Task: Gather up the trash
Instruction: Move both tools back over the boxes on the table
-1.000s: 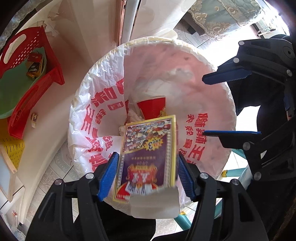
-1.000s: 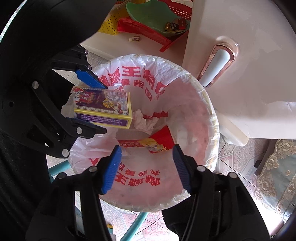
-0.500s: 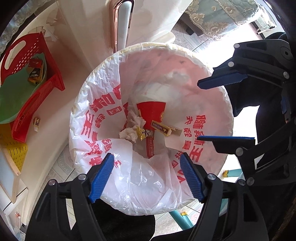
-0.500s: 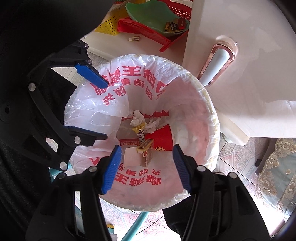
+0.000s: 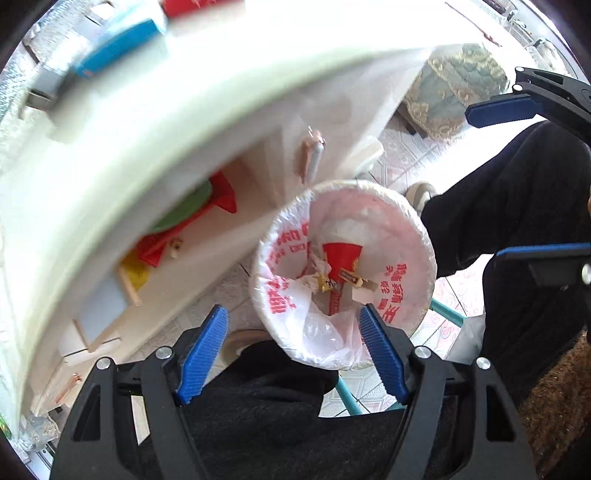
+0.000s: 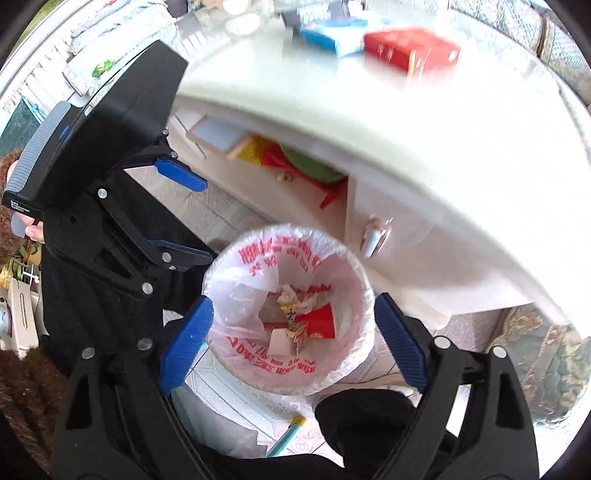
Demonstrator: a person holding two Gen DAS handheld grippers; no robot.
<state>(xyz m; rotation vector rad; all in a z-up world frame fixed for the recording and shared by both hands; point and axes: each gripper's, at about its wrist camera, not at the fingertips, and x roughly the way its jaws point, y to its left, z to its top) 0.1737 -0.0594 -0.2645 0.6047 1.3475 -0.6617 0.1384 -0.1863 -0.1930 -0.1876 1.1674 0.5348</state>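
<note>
A round bin lined with a white bag with red print (image 5: 402, 284) stands on the floor beside the white table; it also shows in the right wrist view (image 6: 258, 363). Inside lie a red paper cup (image 5: 341, 258), crumpled tissue, a wrapper and a small box (image 6: 297, 332). My left gripper (image 5: 293, 349) is open and empty, well above the bin. My right gripper (image 6: 291, 345) is open and empty, also high above the bin. Each gripper shows in the other's view: the right (image 5: 532, 181), the left (image 6: 177, 214).
The white table top (image 6: 406, 122) carries a red box (image 6: 412, 50) and a blue-white box (image 6: 332, 35). A red basket with a green dish (image 5: 184, 221) sits on the shelf under it. A drawer handle (image 6: 373, 236) is near the bin. Dark-clothed legs stand at the bin.
The left gripper let go of the purple and yellow box, which fell into the bin. Both grippers then rose away from the bin, bringing the table top into view.
</note>
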